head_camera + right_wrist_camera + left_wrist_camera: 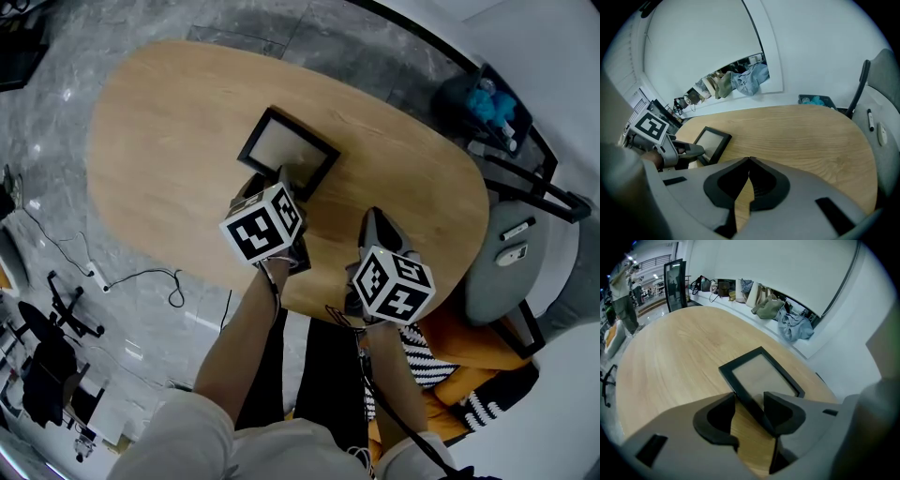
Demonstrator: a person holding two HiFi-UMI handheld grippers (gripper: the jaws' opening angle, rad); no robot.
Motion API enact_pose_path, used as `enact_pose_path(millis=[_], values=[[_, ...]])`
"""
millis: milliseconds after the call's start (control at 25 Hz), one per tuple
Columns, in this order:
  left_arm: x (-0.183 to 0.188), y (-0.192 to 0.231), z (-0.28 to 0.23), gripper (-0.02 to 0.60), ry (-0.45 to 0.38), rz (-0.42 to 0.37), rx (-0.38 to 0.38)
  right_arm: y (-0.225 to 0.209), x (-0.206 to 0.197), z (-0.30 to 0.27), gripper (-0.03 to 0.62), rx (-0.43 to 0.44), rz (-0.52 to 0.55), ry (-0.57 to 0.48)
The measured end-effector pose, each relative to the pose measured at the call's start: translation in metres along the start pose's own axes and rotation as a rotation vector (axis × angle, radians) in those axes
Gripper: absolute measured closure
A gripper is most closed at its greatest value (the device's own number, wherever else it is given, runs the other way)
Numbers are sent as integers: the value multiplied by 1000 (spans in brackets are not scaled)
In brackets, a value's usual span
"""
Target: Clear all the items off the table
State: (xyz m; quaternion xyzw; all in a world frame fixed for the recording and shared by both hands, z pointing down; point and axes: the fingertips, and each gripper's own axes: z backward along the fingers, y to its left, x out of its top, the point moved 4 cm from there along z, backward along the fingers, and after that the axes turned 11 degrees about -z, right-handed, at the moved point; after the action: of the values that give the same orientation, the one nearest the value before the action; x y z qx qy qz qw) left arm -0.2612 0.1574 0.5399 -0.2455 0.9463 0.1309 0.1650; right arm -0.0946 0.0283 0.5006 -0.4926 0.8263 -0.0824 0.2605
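One item on tabletop (169, 122): picture frame (286, 153), flat by near edge. Your left gripper (750, 400) jaws apart, straddling frame's border, likely ready to clamp. Your right gripper (749, 161) jaws together, empty, idle.

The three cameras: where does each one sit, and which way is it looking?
Head view: on the person's head, looking steeply down at the table, picture frame, left gripper, right gripper; both forearms show.
Left gripper view: rides that gripper, looking along its open jaws at the frame's edge between them.
Right gripper view: rides that gripper, looking across the table past closed, empty jaws; the left gripper shows too.
All three share the frame.
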Motion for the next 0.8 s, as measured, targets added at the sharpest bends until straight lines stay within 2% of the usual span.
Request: enact_pose_path(millis=[80,240,320,480,600,680,800], values=[[3,1,1,394,14,-15,-28,-1,-1,1,569,0,-3,-1],[6,4,3,468,57,-66,-118,-2,-2,1,570,2,-10,-5],[4,6,5,497,82,-130,-147,-1,-2,1,569,3,-12,-7],[-7,10,7,499,150,-278,-191,2,-6,-2,569,6,-15,-5],[-10,8,7,489,171,-359,-182,5,-9,-4,569,7,-11,0],[-10,6,7,486,166,-360,-153,8,-11,-4,569,8,-11,2],[-12,8,8,486,139,-256,-123,12,-12,-6,569,9,-13,4]])
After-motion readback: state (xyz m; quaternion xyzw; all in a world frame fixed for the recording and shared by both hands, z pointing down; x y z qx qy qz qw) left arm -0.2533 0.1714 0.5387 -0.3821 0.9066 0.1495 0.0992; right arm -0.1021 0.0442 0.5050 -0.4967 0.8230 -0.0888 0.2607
